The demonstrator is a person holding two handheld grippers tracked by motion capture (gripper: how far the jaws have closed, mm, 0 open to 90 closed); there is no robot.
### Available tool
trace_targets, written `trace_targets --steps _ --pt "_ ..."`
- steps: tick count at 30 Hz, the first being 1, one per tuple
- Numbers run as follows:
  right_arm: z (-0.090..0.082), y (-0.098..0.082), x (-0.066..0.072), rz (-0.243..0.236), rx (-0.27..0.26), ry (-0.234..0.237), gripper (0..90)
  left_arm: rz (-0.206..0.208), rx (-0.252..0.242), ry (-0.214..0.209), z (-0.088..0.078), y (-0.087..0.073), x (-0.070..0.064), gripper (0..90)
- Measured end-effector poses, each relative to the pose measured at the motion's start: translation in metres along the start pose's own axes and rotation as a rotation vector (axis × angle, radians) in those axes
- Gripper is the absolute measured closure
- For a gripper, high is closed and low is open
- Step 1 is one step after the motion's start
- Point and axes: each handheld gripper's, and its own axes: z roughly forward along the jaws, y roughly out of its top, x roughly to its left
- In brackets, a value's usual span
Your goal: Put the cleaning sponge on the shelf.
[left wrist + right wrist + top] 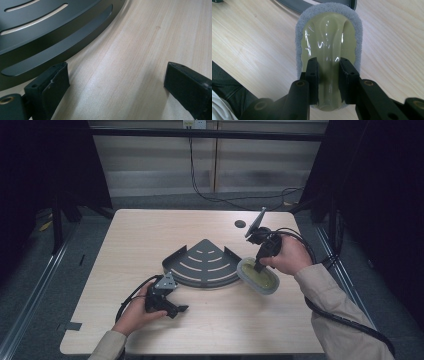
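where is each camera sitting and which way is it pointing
High view: above the person's side, looking forward and down at the pale wooden table; forearms and both grippers show.
Left gripper view: on the left gripper, looking low across the table at the dark grey slotted corner shelf; open fingers show.
Right gripper view: on the right gripper, looking down on the oval yellow-green sponge scrubber.
All share the shelf.

Both sleeves (334, 305) are beige. Each black gripper, left (172, 309) and right (258, 266), carries a grey three-cornered plate (165, 281) and trails a thick black cable (345, 319). Brass-ringed screw holes (300, 83) mark the right jaw arms.
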Motion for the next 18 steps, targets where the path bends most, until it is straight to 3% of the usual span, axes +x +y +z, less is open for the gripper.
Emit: trace_targets --steps 18 --pt "-0.010 0.024 -0.002 0.010 0.000 -0.018 71.8 0.004 0.003 -0.002 0.000 0.000 0.000 5.1"
